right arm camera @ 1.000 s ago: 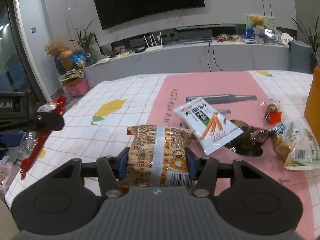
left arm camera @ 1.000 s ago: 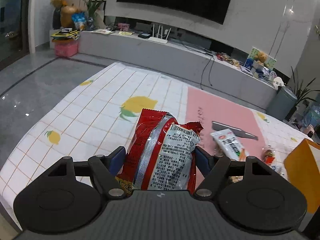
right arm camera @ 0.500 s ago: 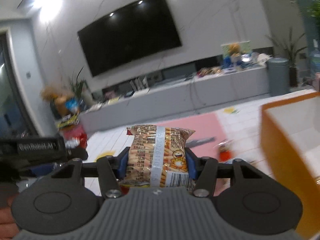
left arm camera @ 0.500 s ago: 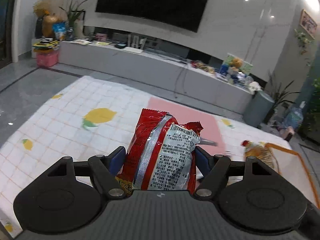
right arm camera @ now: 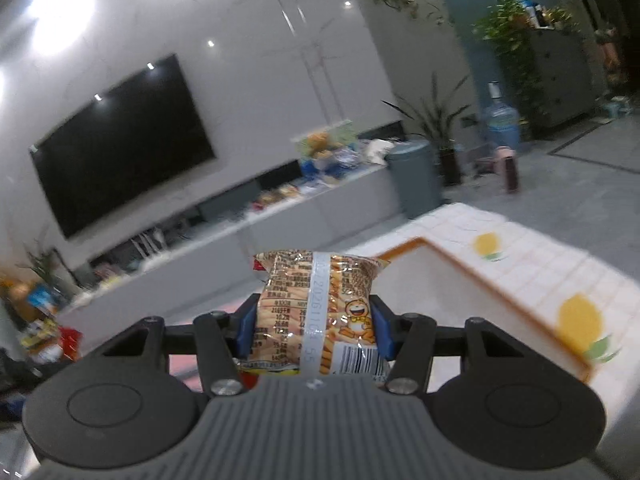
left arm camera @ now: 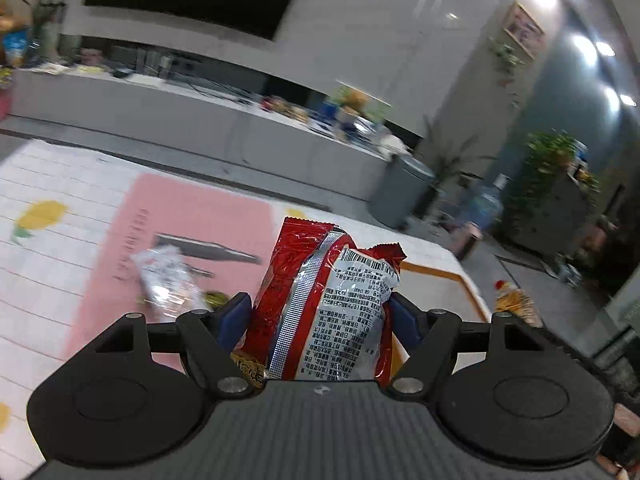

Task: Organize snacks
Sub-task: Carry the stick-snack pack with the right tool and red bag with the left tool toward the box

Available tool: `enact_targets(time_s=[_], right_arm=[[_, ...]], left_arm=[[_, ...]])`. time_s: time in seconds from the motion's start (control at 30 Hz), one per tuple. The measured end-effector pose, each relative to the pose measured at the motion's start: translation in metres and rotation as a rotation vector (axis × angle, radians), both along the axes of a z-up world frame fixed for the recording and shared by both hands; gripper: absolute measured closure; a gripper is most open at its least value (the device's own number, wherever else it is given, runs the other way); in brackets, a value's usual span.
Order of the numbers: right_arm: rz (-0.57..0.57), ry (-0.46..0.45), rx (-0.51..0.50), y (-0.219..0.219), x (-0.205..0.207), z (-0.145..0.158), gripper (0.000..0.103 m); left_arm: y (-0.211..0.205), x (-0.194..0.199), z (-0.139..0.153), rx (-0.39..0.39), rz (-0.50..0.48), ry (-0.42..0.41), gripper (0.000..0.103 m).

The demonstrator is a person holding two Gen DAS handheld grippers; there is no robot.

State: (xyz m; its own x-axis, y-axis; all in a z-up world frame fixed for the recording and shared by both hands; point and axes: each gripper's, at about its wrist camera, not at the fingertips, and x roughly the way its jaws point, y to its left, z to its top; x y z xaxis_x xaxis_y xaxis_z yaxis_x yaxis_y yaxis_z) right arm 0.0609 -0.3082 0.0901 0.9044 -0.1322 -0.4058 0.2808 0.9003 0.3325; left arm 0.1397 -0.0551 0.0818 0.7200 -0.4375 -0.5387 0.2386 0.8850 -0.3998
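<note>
A: Left hand-held gripper is clamped on a red snack packet, back label facing up, foil seam down the middle; the right hand-held gripper grips a tan biscuit-stick packet

B: How far along?

A: Both are in the air near the orange-rimmed box, neither inside. A clear wrapper lies on the counter, so sorting looks unfinished

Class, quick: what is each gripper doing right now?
Left gripper: shut on the red snack bag.
Right gripper: shut on the orange snack packet.
</note>
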Motion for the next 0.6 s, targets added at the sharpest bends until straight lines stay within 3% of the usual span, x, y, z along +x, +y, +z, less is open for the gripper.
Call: enact_targets(time_s=[0.3,0.43,0.6], right_arm=[[-0.014,0.291,-0.161,-0.046,0.016,-0.052,0.048],[0.001,0.323,-0.156,-0.060,0.021,-0.060,0.048],[0.023,0.384,-0.249,-0.057,0.028,-0.065,0.048]], left_arm=[[-0.079,0.012,-0.027,-0.029,-0.141,0.052,0.018],[-0.104,0.011,-0.038,-0.018,-0.184,0.069,0.018],[-0.120,0.000,-0.042,0.042,-0.216,0.055,0.018]])
